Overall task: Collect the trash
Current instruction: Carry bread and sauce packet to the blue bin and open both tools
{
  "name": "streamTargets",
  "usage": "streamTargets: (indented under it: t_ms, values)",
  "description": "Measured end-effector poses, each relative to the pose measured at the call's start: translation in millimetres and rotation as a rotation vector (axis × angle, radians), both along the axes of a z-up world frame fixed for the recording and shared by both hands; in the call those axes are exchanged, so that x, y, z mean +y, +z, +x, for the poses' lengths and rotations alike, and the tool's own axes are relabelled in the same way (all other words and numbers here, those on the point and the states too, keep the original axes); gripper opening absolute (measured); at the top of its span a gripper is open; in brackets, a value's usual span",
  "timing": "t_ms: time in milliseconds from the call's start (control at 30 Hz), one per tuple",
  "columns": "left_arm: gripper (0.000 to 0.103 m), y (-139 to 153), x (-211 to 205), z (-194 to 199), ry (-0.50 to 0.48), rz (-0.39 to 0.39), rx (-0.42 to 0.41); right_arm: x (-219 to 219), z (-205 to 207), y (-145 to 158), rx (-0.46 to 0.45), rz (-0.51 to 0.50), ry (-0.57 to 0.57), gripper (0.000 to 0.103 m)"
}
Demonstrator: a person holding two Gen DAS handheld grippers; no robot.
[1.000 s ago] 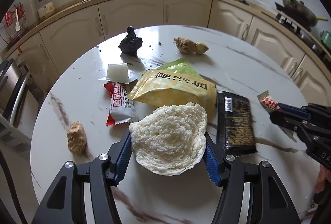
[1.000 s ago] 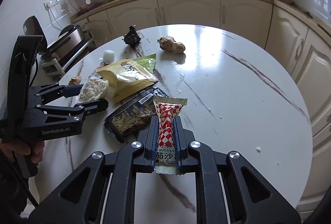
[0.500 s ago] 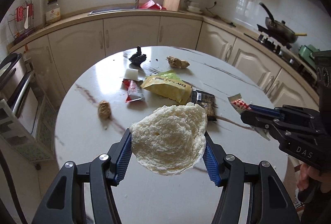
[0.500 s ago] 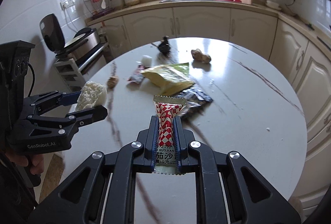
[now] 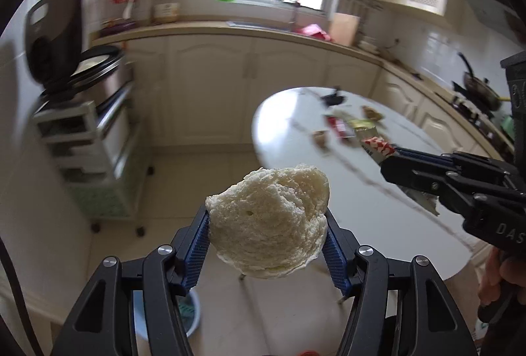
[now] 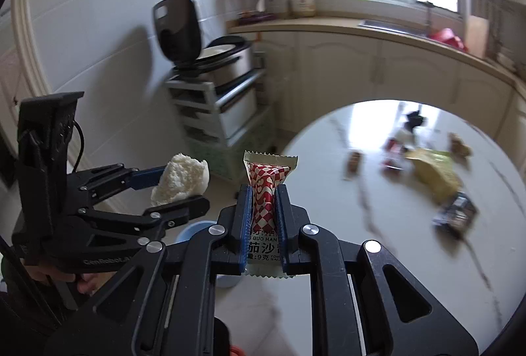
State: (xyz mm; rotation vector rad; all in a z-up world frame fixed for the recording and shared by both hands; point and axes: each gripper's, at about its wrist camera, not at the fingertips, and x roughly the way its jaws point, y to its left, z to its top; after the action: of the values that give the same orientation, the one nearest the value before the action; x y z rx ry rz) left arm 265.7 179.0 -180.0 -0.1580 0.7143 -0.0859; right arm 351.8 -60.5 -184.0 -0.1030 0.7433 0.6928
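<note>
Left gripper (image 5: 267, 232): blue pads clamped on both sides of a pale piece of bread (image 5: 269, 221), held in the air above the tiled floor.
Right gripper (image 6: 264, 191): nearly closed, pinching a red-and-white checked sauce packet (image 6: 268, 188) upright.
Table (image 6: 328, 158): round white marble, off to the right, with blurred wrappers (image 6: 434, 172) lying on it.
Floor: a blue bin (image 5: 189, 310) partly visible below the left gripper.

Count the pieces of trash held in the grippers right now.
2. A bread piece clamped in the left gripper, and a red-checked sauce packet pinched in the right gripper.
</note>
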Motion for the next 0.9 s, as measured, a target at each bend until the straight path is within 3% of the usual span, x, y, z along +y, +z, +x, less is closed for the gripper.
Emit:
streamTargets:
  t_ms: [267, 433, 567, 667, 900]
  values:
    - [0.058, -67.4, 112.6, -55.8, 0.185, -0.037, 0.148, 137.6, -5.8, -61.5, 0.115, -0.019, 0.182, 0.014]
    - [0.059, -106.4, 159.2, -67.6, 0.266, -0.084, 0.248, 194.3, 2.9, -112.6, 0.200, -0.065, 0.247, 0.014]
    - [0.061, -124.0, 185.6, -74.0, 0.297, -0.093, 0.293, 221.2, 14.5, -148.3, 0.267, -0.090, 0.263, 0.014]
    - [0.082, -131.0, 197.5, -73.4, 0.333, -0.107, 0.318, 237.1, 23.9, -166.8, 0.298, -0.103, 0.265, 0.014]
    - [0.083, -132.6, 228.9, -72.0, 0.393, -0.118, 0.339, 260.6, 34.6, -195.7, 0.358, -0.102, 0.270, 0.015]
